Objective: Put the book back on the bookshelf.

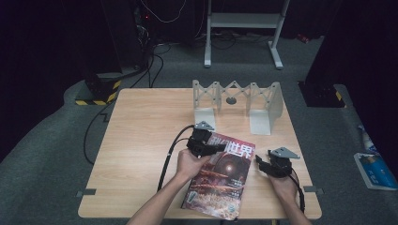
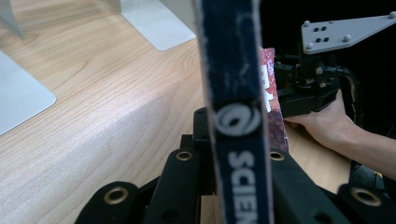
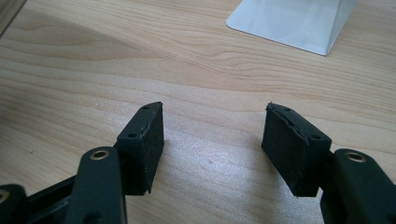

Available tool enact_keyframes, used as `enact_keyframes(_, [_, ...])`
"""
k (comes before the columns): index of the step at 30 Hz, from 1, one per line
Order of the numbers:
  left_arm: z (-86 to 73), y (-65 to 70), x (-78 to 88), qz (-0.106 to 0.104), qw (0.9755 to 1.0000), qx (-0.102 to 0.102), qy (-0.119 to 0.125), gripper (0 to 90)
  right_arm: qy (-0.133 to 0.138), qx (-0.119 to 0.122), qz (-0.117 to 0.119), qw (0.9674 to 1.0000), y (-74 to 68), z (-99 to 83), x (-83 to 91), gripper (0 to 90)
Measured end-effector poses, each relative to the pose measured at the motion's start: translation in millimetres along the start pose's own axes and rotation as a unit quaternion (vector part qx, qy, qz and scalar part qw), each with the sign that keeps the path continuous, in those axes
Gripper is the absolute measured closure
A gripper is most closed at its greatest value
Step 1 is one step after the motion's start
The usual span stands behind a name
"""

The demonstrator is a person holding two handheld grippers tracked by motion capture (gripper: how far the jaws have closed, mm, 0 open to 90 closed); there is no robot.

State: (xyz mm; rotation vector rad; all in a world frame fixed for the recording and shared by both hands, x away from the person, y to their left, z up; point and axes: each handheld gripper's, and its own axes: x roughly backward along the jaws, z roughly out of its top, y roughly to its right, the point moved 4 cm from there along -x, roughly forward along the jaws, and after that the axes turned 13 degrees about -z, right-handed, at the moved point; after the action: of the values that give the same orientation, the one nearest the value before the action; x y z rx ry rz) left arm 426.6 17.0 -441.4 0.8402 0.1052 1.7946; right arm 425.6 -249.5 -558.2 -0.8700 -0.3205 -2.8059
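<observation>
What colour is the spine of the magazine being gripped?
Dark blue with white lettering on the magazine, clearest in the left gripper view.

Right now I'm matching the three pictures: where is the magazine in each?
High view: the magazine lies bottom centre, its top edge in the left claw.
Left gripper view: its spine stands upright mid-frame, clamped.
Right gripper view: not in it.
Shared landmark: the white rack.

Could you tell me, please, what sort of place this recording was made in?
Probably a lab or studio set up for recording: a light wooden table on grey carpet, black equipment stands with trailing cables, and a grey folding metal book rack.
</observation>
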Motion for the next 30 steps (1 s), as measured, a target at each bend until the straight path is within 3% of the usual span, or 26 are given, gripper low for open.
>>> enact_keyframes(9, [5.0, 7.3, 3.7, -0.018, 0.9998, -0.001, -0.001, 83.6, 0.0, 0.0, -0.001, 1.0, 0.0, -0.1, 0.3, 38.2])
enact_keyframes(17, [13.7, 17.7, 8.6, -0.023, 0.9995, -0.024, -0.004, 83.6, 0.0, 0.0, -0.001, 1.0, 0.1, -0.2, 0.3, 38.2])
enact_keyframes(30, [30.6, 24.5, 11.8, -0.034, 0.9989, -0.033, -0.001, 83.6, -0.001, -0.004, -0.007, 1.0, 0.9, -0.1, -0.2, 37.9])
